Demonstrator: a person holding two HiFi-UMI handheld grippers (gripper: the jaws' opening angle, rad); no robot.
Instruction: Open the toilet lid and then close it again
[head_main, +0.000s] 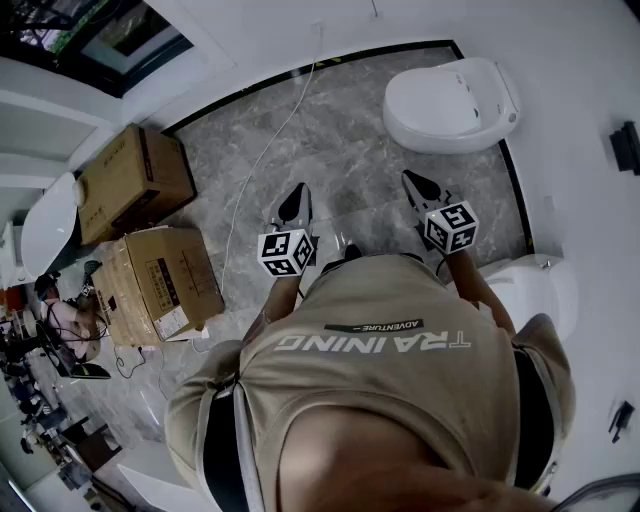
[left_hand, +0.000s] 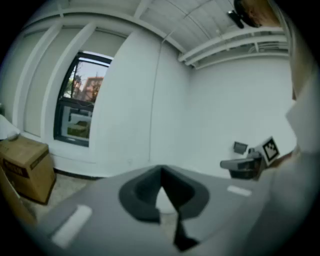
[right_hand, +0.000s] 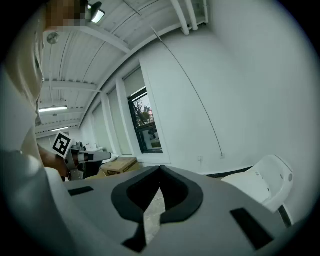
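- Holding both tools out in front of me and tipped slightly down, since nothing is within reach yet. My left gripper (head_main: 297, 192) and right gripper (head_main: 417, 182) each have their jaws pressed together, with nothing between them.
- The toilet (head_main: 450, 105) stands ahead and to my right, against the wall and well apart from both grippers. Its lid (head_main: 440, 100) lies down, so I judge the opening step not yet begun.
- The right gripper is the nearer one, and the toilet sits low at the right edge of its view. I would expect that hand to lead.
- Another white rounded fixture (head_main: 545, 290) sits just beside my right arm. I cannot tell what it is.
- Two cardboard boxes (head_main: 130, 180) stand to the left, off my path to the toilet. A thin cable (head_main: 265, 150) trails across the marbled floor (head_main: 350, 160) near them.
- My shirt (head_main: 380, 380) reads "TRAINING", with a smaller "ADVENTURE" beside it, both upside down from above.
- The boxes carry print too small to read.
- Each gripper's cube (head_main: 285, 252) shows square black-and-white markers, not words.
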